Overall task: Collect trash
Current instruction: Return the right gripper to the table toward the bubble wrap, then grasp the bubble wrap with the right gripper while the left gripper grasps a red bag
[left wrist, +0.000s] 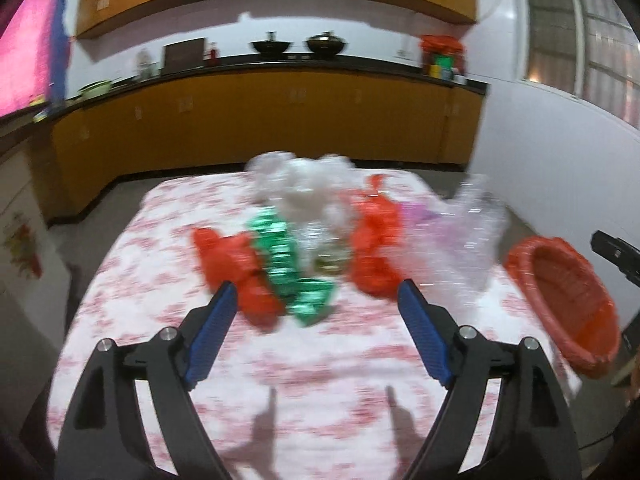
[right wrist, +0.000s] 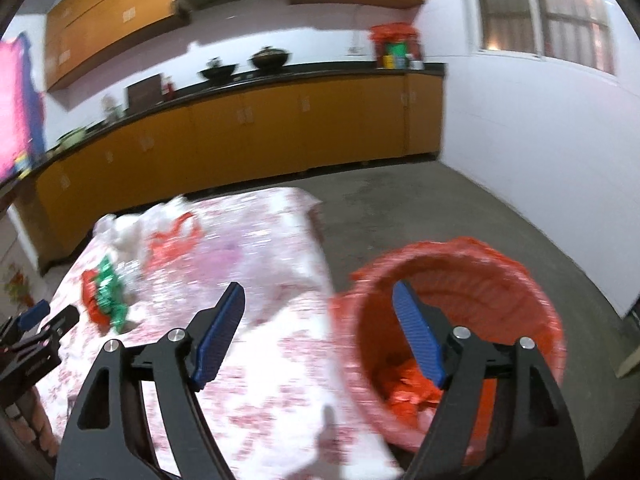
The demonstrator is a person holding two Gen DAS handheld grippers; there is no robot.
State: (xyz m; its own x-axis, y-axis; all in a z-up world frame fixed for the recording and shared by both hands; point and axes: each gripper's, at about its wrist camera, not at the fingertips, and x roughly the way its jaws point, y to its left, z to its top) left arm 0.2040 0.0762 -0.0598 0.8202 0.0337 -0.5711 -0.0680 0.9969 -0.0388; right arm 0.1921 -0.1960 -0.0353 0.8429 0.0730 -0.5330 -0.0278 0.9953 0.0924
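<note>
A: Where was the trash?

B: Strewn across the middle and far part of the table (left wrist: 132,292), which wore a white cloth with a red print. Nearest the left gripper (left wrist: 316,300) lay a crumpled red plastic bag (left wrist: 236,276) touching a green foil wrapper (left wrist: 296,276). Beside those sat a clear plastic bottle (left wrist: 324,248), then a second red bag (left wrist: 376,248), then a clear crinkled bag (left wrist: 468,236) with a pink tint. More clear plastic (left wrist: 296,180) was heaped at the far edge. Everything was blurred.

A: And the bin?

B: A red basket (right wrist: 516,284) stood off the table's right edge, lined with red plastic; some red scraps (right wrist: 412,388) lay in its bottom.

A: The fingers?

B: The left gripper's blue pads (left wrist: 216,328) were spread wide with nothing between them, hanging above bare cloth just short of the red bag and wrapper. The right gripper (right wrist: 320,300) was also wide open and empty, one finger over the cloth, the other over the basket's mouth.

A: Beyond the table?

B: Orange cabinets (left wrist: 260,128) under a dark counter, two dark woks (left wrist: 300,44) on it, a window (right wrist: 544,12) at right, and a grey floor (right wrist: 420,204).
</note>
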